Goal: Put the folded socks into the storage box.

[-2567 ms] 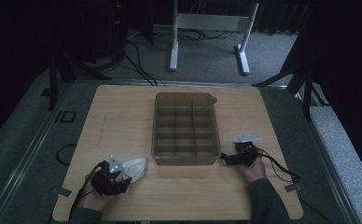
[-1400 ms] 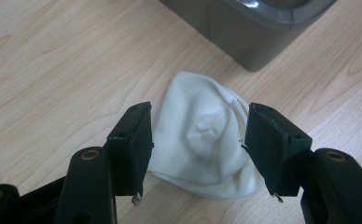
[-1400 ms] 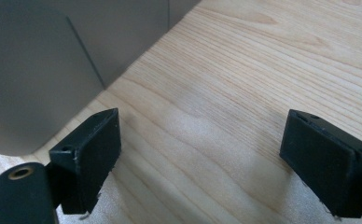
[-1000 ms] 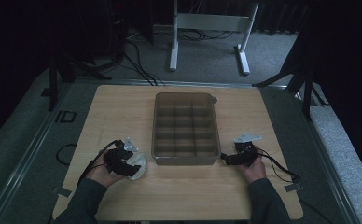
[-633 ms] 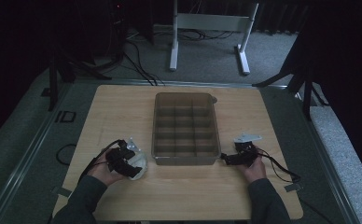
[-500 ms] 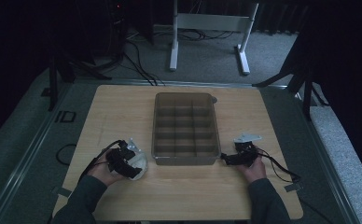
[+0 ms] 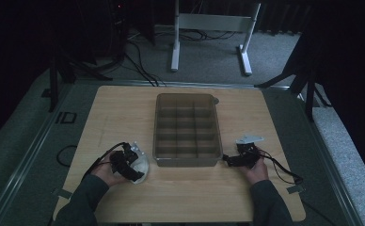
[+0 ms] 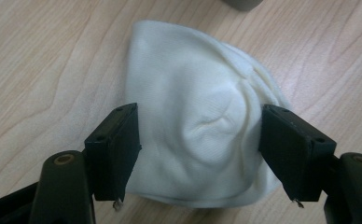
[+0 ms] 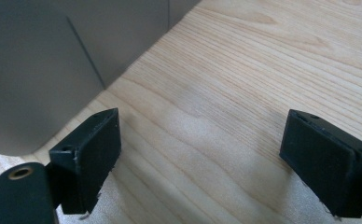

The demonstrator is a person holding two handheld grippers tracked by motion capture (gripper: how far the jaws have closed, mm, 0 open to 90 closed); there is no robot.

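Note:
A white rolled cloth bundle lies on the wooden table, just left of the front left corner of a grey compartment tray. My left gripper is open, its jaws straddling the cloth, one on each side and close against the fabric. In the high view the left gripper sits over the cloth. At the tray's front right corner my right gripper rests low on the table. It is open with bare wood between its jaws, and the tray wall stands just to its left.
The tray has several open compartments and stands mid-table. A cable trails from the right gripper toward the table's right edge. Metal stand legs and floor cables lie beyond the far edge.
My left hand has moved right toward the tray, bringing the gripper from beside the cloth to over it. The right gripper has stayed put.

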